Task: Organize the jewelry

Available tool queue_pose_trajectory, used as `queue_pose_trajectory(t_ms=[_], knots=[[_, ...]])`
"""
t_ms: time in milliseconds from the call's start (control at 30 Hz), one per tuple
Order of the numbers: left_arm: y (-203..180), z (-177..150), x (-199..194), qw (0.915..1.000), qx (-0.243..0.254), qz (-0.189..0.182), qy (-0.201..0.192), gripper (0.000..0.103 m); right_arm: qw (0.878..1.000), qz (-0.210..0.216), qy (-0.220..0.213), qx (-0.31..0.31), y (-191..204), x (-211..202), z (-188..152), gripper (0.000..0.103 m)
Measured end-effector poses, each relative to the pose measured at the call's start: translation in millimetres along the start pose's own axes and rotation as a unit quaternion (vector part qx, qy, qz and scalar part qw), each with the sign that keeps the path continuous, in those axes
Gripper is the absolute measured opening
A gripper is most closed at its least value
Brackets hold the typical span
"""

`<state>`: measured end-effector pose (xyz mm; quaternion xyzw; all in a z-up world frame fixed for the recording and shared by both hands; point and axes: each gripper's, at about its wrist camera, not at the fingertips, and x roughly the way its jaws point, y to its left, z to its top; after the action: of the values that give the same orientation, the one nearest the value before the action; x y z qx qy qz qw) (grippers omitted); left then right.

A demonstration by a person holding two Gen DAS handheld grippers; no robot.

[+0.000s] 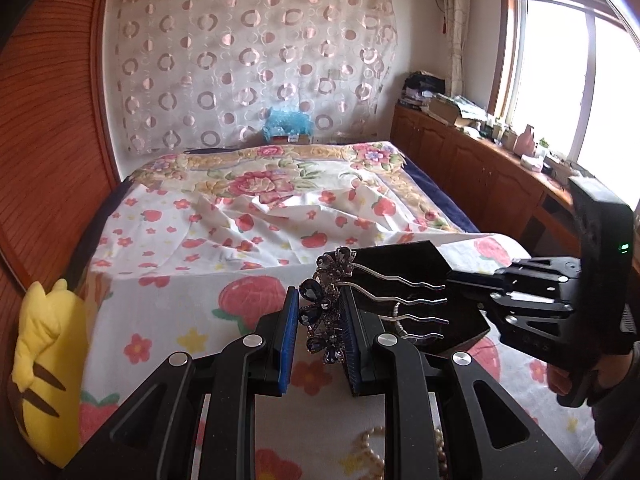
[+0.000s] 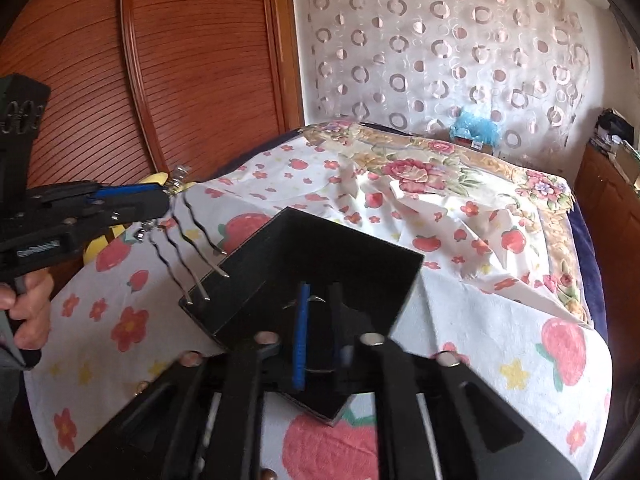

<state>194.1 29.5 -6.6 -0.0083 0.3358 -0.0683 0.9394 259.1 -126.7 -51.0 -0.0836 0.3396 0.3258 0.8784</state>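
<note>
My left gripper point(image 1: 320, 320) is shut on a dark blue jewelled hair comb point(image 1: 326, 312), its wavy metal prongs point(image 1: 408, 300) pointing right over a black open box point(image 1: 404, 258). In the right wrist view the comb's prongs point(image 2: 188, 256) reach the box's left rim point(image 2: 224, 276), and the left gripper point(image 2: 160, 200) comes in from the left. My right gripper point(image 2: 320, 328) is shut on the near wall of the black box point(image 2: 340, 256). A pearl string point(image 1: 372, 452) lies on the cloth below the left gripper.
A strawberry-print cloth point(image 2: 500, 340) covers the table. A floral bed point(image 1: 260, 184) lies behind it. A yellow plush toy point(image 1: 48, 360) sits at the left. Wooden cabinets point(image 1: 480, 168) with clutter run under the window at the right. A wooden door point(image 2: 180, 60) stands at the left.
</note>
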Motion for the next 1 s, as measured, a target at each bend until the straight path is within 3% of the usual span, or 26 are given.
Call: queue_pose_trajectory(t_ms=[233,433,867,933,1000], knots=[[-22,13,35,0.9993,0.027,-0.007,0.024,0.020,1.000,-0.019,-0.014,0.016,-29,-23,-11,0.018],[-48,21,66,0.9964,0.067,0.008,0.052,0.020,0.998,-0.037,-0.025,0.038,-53,-42,-24,0.018],[-65,12,89,0.9885,0.106,0.034,0.102,0.021,0.997,-0.048,-0.038,0.046,-54,-63,-40,0.019],[-65,11,84,0.9895,0.104,0.030,0.095,0.028,0.997,-0.048,-0.039,0.049,-53,-65,-42,0.019],[-64,12,77,0.9911,0.101,0.024,0.084,0.046,0.997,-0.049,-0.038,0.051,-53,-67,-44,0.019]])
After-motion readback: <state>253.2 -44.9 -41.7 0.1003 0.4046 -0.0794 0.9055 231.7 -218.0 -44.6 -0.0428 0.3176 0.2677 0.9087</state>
